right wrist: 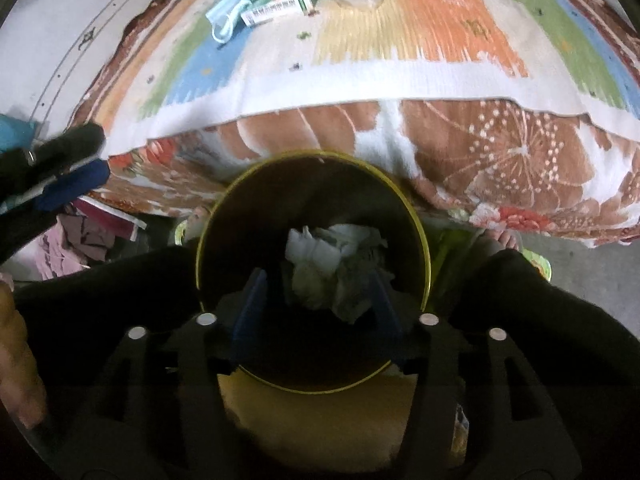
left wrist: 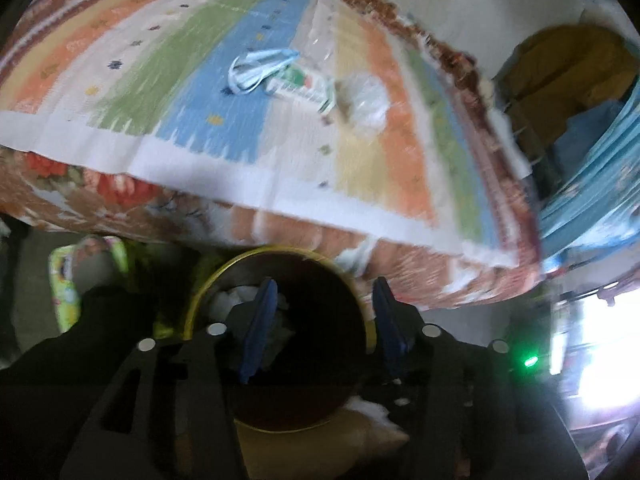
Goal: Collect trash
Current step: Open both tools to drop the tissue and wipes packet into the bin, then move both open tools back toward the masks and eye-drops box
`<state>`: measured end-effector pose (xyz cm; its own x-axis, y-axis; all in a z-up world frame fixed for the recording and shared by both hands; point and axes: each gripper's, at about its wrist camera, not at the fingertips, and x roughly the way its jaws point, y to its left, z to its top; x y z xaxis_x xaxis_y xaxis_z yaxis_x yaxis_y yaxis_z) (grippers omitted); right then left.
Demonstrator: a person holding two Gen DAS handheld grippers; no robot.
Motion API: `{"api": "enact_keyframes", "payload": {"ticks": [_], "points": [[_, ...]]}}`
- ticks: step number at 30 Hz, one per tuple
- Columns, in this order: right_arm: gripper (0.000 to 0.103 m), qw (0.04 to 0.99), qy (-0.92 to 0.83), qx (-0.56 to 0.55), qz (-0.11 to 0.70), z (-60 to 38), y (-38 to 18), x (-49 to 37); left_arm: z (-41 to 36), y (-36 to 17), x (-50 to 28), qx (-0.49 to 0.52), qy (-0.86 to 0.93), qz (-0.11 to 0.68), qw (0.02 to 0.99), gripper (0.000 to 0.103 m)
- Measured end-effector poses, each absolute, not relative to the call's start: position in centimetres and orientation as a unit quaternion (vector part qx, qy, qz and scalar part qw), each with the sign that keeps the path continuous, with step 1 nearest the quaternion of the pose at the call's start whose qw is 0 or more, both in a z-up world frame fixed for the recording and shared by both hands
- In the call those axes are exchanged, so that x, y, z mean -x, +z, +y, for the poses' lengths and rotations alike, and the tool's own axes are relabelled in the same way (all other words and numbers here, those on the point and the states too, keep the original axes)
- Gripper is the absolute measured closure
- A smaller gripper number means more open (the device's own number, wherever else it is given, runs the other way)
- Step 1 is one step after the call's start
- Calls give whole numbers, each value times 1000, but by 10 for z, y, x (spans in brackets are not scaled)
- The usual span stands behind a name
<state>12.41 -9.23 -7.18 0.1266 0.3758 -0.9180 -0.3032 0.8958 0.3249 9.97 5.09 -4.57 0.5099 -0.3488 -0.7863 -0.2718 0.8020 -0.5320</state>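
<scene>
Round yellow-rimmed bin (right wrist: 427,264) directly under both tongs, crumpled white paper (right wrist: 332,266) inside. Left tongs (left wrist: 324,292) and right tongs (right wrist: 318,280): blue pads wide apart, empty. Ahead on striped woven rug (left wrist: 248,128): soft blue mask (left wrist: 256,68), flat cardboard box (left wrist: 304,88), crinkled clear bag (left wrist: 366,104).
</scene>
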Motion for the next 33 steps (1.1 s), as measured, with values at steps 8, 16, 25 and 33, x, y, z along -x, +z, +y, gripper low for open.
{"api": "enact_keyframes", "payload": {"ticks": [8,16,25,33], "points": [[40,764,256,-11,592,-85,-40,-138,74,-23,-130,278,-12,495,823,32],[30,801,279,75,524,-64,0,-164,81,-2,-166,143,55,472,868,23],[14,812,288,102,497,-46,7,-208,93,-13,-212,80,78,467,877,13],[11,809,308,129,484,-29,-4,-248,131,-50,-250,159,66,484,858,9]]}}
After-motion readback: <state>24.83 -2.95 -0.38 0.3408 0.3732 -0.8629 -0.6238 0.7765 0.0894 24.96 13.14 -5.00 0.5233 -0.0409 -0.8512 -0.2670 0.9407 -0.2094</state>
